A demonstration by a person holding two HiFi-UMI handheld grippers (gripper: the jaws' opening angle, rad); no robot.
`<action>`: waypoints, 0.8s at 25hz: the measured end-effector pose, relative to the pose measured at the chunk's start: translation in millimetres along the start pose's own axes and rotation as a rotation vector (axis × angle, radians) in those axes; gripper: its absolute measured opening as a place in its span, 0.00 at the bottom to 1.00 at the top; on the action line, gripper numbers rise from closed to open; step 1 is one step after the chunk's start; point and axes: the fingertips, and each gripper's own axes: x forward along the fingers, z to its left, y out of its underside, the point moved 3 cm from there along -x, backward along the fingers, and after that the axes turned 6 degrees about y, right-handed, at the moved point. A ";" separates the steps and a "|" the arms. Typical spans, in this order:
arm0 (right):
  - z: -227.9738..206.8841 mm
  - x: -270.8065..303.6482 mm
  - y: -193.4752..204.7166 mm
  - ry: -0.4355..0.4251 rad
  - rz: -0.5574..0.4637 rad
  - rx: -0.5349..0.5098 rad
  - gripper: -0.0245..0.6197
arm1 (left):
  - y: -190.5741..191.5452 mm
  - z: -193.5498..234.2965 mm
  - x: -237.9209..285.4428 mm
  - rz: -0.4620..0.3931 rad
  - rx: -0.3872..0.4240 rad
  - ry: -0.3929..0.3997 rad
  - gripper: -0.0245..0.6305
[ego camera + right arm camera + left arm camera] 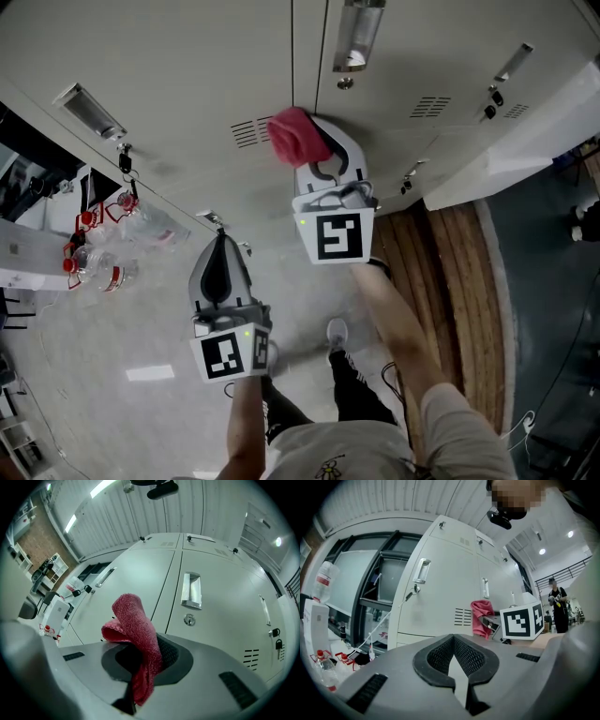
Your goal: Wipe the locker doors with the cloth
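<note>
As right gripper (140, 660) clamps it: one cloth (133, 620).

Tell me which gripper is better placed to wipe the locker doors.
Right. The right gripper is shut on the red cloth, facing the locker doors; the left gripper is shut and empty.

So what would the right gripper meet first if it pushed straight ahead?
The cloth held by the right gripper would touch the locker door first, likely just left of the seam; how far off is unclear.
</note>
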 end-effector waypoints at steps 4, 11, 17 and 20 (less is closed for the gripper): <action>-0.7 1.3 -1.4 0.000 0.020 0.041 0.10 | -9.2 2.3 -3.1 -0.017 0.007 -0.009 0.06; -3.8 -2.1 -28.6 0.007 0.013 0.043 0.10 | -42.5 7.3 -16.5 -0.061 0.063 -0.027 0.06; -7.1 -12.9 -92.0 0.018 -0.066 0.027 0.10 | -86.8 12.7 -40.4 -0.120 0.109 -0.044 0.06; -4.7 -29.2 -124.5 0.011 -0.090 0.050 0.10 | -113.0 14.6 -57.6 -0.158 0.127 -0.054 0.06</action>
